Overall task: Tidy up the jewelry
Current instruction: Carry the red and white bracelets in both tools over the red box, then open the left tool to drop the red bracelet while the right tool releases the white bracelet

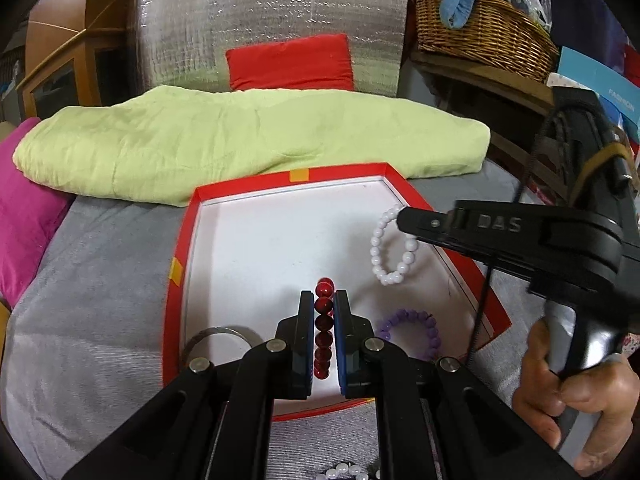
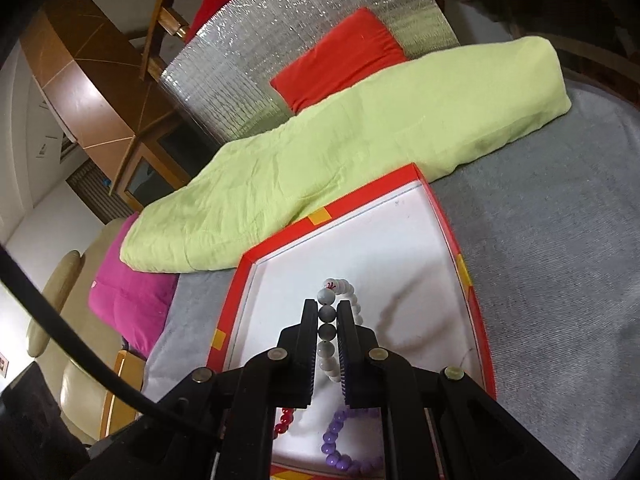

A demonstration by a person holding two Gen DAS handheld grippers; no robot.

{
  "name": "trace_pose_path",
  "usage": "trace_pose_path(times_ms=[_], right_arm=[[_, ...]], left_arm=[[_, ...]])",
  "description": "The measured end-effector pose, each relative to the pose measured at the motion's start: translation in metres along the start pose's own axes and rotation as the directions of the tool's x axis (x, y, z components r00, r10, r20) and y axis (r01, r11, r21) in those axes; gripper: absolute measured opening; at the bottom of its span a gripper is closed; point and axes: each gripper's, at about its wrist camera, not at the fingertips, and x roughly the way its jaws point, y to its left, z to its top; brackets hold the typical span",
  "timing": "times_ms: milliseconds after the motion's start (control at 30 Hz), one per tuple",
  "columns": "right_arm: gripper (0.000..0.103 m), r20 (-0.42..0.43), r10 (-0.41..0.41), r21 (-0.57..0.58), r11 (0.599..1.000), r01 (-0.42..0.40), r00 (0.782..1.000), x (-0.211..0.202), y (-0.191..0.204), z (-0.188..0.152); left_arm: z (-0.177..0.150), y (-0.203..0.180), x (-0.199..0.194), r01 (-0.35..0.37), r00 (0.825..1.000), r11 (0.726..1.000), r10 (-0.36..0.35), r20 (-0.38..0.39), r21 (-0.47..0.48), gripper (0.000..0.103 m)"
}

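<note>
A red box with a white floor lies on a grey bed cover; it also shows in the right wrist view. My left gripper is shut on a dark red bead bracelet above the box. My right gripper is shut on a white bead bracelet, which hangs over the box's right side in the left wrist view. A purple bead bracelet lies in the box's near right corner; it also shows in the right wrist view. A silver bangle lies in the near left corner.
A folded light green blanket lies just behind the box. A pink cushion is at the left. A red cushion leans on a silver foil panel. A wicker basket sits on a shelf at the right. More white beads lie near the bottom edge.
</note>
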Motion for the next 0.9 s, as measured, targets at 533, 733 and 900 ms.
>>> trace_pose_path(times_ms=[533, 733, 900], right_arm=[[0.013, -0.039, -0.095, 0.045, 0.994, 0.097, 0.995, 0.004, -0.023, 0.001], [0.013, -0.038, -0.113, 0.034, 0.993, 0.114, 0.993, -0.001, -0.023, 0.002], [0.022, -0.044, -0.121, 0.007, 0.993, 0.122, 0.992, -0.008, -0.016, 0.001]], left_arm=[[-0.011, -0.002, 0.025, 0.045, 0.993, 0.999, -0.047, -0.110, -0.015, 0.010], [-0.011, 0.002, 0.025, 0.052, 0.991, 0.998, -0.055, -0.120, -0.029, 0.018], [-0.010, 0.007, 0.014, -0.008, 0.997, 0.999, 0.005, -0.075, -0.036, 0.052]])
